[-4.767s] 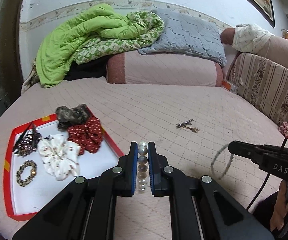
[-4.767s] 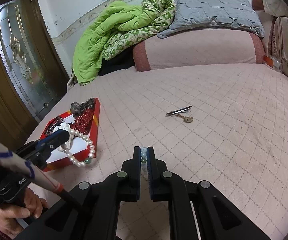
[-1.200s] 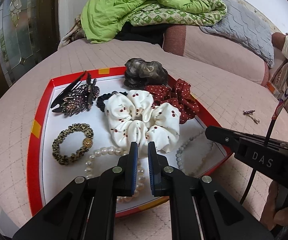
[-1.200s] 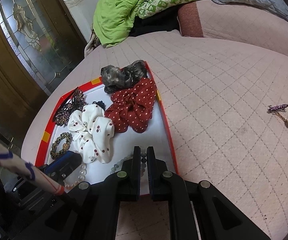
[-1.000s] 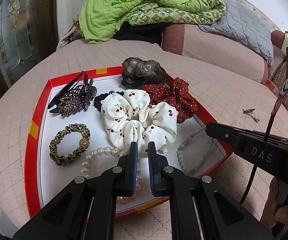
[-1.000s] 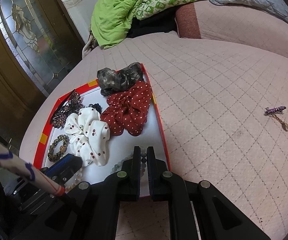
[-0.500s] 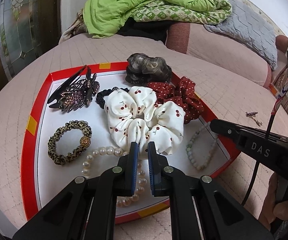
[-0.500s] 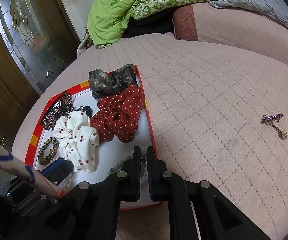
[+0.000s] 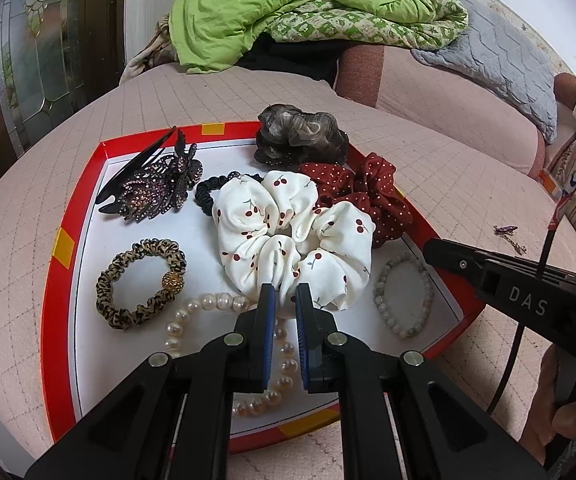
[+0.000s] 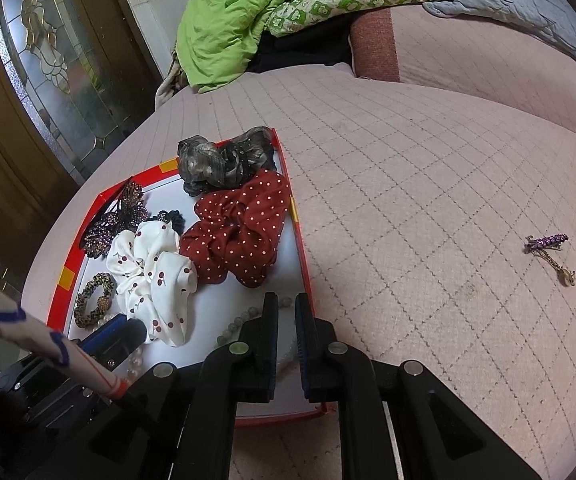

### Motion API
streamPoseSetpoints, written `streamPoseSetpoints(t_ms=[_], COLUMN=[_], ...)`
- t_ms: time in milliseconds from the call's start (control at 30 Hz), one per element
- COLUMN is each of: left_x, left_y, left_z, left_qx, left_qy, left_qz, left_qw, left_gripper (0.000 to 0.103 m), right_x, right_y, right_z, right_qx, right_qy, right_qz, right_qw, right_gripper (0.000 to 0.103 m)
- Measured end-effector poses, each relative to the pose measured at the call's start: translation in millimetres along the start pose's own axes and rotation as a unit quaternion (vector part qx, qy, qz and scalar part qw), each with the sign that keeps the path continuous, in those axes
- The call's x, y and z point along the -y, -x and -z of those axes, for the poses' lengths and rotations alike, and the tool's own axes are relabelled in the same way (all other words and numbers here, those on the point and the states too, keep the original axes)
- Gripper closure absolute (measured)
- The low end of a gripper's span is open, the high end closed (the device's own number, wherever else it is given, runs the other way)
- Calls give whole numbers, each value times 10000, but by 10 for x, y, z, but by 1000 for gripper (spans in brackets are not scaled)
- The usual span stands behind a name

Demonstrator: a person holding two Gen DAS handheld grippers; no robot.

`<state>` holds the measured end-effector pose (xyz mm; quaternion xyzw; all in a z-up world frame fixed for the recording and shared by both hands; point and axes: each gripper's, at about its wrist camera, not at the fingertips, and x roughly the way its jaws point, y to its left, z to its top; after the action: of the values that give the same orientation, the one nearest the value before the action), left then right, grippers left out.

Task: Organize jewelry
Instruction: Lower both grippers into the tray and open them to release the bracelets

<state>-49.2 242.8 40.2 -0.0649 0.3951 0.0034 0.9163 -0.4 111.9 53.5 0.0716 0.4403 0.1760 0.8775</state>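
Note:
A red-rimmed white tray [image 9: 68, 248] on the bed holds scrunchies, a hair claw, a leopard hair tie, a pearl bracelet [image 9: 208, 304] and a grey-green bead bracelet [image 9: 403, 292]. My left gripper [image 9: 284, 292] hovers over the tray's near side above the pearl bracelet, jaws slightly apart and empty. My right gripper [image 10: 286, 304] hovers over the tray's near right corner [image 10: 299, 240], above the bead bracelet [image 10: 244, 318], jaws slightly apart and empty. A purple hairpin with a gold charm [image 10: 549, 252] lies on the bed to the right; it also shows in the left wrist view [image 9: 509, 234].
A white cherry scrunchie [image 9: 291, 236], a red dotted scrunchie [image 9: 363, 192] and a grey scrunchie [image 9: 299, 136] fill the tray's middle and back. A green blanket [image 9: 288, 8] and a grey pillow [image 9: 495, 56] lie at the head of the bed. A glass door [image 10: 48, 60] stands left.
Both bracelets, held 4.8 s ago, now lie in the tray. Both grippers have let go and their jaws have parted slightly. The views have shifted little over the last second.

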Motion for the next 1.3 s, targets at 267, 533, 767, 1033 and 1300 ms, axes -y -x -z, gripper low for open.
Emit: streamPoseSetpoints(t_ms=[267,533,767,1033,1300], left_x=[-51,-152,-134,-221,-264], left_y=[0,11,46,76,106], left_z=[-6,-20,-23,8,22], left_qx=[26,33,84,102,107], left_qy=[50,215,172,264,302], left_qz=[-109,-197,-246,-378,-430], left_qw=[9999,9996,9995,9989,9986], left_gripper=[87,79,68,64,57], right_x=[-60,-122,-125,-203,-237], right_y=[12,12,93,176,254], right_z=[39,59,71,101,118], right_qx=[-50,-74,-38,-16,16], right_qy=[60,131,99,159,171], right_qz=[-37,-66,-123,-189,-176], right_qw=[10000,9999,9999,9997,9997], right_gripper=[93,93,91,89,82])
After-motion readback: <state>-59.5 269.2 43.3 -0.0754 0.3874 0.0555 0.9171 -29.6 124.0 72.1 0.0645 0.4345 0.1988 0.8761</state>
